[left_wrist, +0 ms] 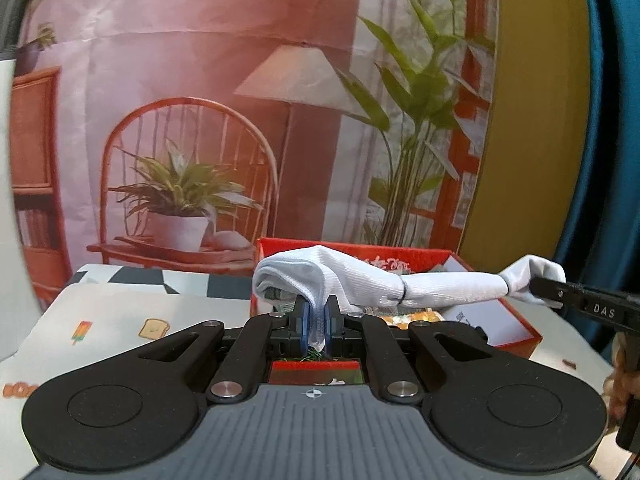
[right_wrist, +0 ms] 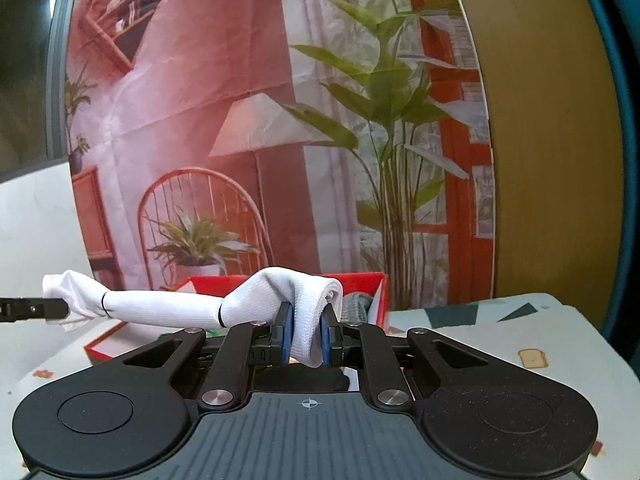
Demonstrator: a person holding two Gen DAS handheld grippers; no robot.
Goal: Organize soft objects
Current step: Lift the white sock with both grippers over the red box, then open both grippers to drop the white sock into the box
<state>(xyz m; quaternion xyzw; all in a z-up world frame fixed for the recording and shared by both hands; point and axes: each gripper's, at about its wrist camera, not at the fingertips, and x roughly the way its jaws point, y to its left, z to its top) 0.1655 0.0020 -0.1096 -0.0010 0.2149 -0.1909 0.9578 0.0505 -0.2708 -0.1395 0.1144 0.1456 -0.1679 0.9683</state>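
Item: one white sock (left_wrist: 360, 280), bound with black bands, slung in the air between our two claws above the red box (left_wrist: 516, 332). Left claw (left_wrist: 316, 320) is clamped on a fold at one end and right claw (right_wrist: 306, 334) on the bunched other end, a two-point hold we judge serves to keep the limp cloth stretched and clear of the box's contents. Surroundings: patterned counter (left_wrist: 120, 320) carrying the box, with a printed backdrop (left_wrist: 240, 100) hung behind.
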